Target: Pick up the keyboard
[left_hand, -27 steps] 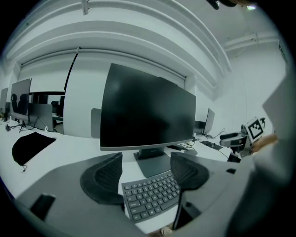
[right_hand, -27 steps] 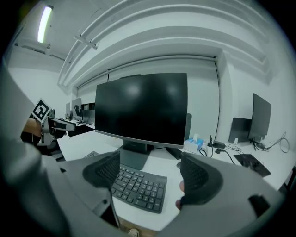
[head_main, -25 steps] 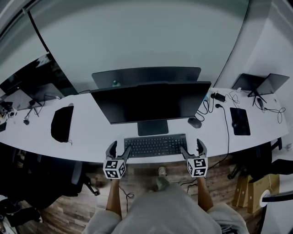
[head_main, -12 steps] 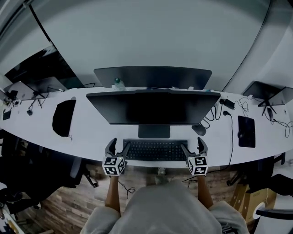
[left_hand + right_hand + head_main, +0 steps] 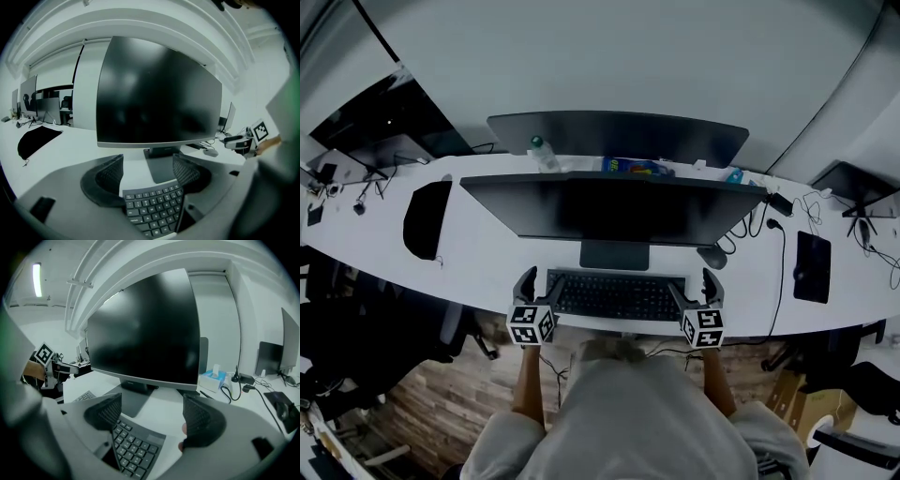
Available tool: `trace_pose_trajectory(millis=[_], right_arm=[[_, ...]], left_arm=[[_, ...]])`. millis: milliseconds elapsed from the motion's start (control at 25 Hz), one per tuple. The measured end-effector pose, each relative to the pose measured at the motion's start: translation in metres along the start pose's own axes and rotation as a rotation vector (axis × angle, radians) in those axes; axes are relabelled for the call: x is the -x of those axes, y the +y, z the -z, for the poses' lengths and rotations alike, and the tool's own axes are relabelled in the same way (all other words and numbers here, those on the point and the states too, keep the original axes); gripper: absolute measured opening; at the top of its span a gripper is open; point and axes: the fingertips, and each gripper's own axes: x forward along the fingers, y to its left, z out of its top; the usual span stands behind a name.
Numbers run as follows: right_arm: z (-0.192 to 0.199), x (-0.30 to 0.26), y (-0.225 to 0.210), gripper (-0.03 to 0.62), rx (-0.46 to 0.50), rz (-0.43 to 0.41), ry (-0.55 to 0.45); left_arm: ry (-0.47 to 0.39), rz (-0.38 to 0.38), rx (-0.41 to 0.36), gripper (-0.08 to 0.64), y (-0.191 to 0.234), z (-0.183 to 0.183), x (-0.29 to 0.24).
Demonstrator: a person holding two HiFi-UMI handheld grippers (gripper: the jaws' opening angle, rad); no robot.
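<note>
Beyond both jaw pairs, a white desk (image 5: 487,272) carrying a dark monitor (image 5: 609,211) on its stand. Between and below the jaws, the black keyboard (image 5: 617,295), lying flat on the desk as half a second ago. Left gripper (image 5: 147,171) spread wide over the keyboard's left end, pinching nothing. Right gripper (image 5: 152,416) likewise spread, over the right end. Both closer in on the keyboard's ends than a second ago. Past the right jaws, a mouse (image 5: 711,256).

Left tongs (image 5: 541,278), right tongs (image 5: 692,283) — dark; grey shirt (image 5: 637,412).
</note>
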Motion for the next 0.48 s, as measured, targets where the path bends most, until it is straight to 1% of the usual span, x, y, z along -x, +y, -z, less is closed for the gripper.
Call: trace_pose_trajectory(millis=[240,480], right_arm=[[0.007,-0.005,-0.003,0.403,-0.021,0.006,0.02],[0.016,-0.01,-0.001,0.403,-0.046,0.034,0.049]], left_arm=[[0.036,0.013,0.009,0.311,0.004,0.008,-0.01],[0.077,0.035,0.03,0.311,0.016,0.024,-0.018]])
